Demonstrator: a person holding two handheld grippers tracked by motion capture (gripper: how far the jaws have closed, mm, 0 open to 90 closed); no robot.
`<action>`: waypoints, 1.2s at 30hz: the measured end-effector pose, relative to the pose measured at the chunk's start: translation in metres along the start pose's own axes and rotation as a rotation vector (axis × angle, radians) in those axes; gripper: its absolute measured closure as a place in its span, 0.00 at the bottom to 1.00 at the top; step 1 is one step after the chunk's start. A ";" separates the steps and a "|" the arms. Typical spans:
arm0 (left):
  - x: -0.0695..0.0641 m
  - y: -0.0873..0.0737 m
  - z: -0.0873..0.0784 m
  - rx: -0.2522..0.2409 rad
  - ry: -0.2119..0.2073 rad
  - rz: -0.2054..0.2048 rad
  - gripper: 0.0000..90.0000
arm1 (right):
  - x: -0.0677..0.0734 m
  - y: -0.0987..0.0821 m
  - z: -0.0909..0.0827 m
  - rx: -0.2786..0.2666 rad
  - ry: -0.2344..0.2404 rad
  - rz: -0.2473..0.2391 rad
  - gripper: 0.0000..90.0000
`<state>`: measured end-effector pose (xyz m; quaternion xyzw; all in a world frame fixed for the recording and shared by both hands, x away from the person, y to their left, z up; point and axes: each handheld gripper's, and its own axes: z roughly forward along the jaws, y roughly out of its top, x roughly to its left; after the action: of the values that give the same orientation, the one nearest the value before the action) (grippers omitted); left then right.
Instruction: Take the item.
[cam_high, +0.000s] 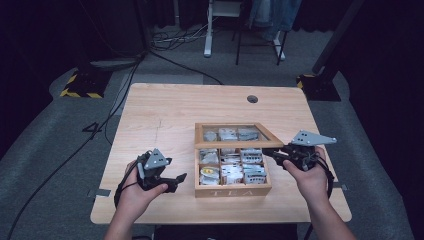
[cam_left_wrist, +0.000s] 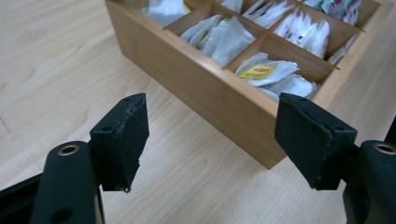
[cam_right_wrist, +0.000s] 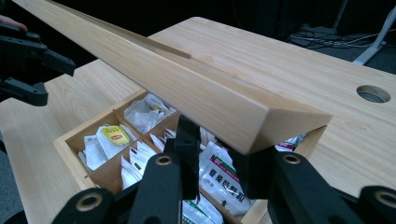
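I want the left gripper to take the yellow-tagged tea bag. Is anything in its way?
Only the tea box's near wall stands between the open left gripper and the yellow-tagged tea bag; the raised lid leaves that compartment uncovered.

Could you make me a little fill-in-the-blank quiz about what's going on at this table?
1. The wooden box has the word ____ on its front.
2. The right gripper is shut on the box's ____.
3. The left gripper has its jaws ____ and holds nothing.
4. The tea bag in the near corner compartment has a ____ label.

Missing words: TEA; lid; open; yellow
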<state>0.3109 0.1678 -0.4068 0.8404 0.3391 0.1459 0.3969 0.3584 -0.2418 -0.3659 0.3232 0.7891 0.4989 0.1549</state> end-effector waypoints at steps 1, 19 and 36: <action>-0.004 0.003 -0.001 -0.005 -0.003 0.010 0.30 | 0.000 0.000 0.000 0.000 0.000 0.000 0.81; -0.050 0.043 0.015 -0.046 -0.119 0.119 0.39 | 0.002 -0.001 -0.002 0.004 -0.007 -0.003 0.81; -0.069 0.073 0.060 -0.109 -0.230 0.144 0.38 | 0.002 -0.002 -0.002 0.003 -0.004 -0.005 0.80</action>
<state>0.3247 0.0533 -0.3870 0.8508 0.2221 0.0950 0.4668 0.3549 -0.2425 -0.3660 0.3225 0.7902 0.4968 0.1575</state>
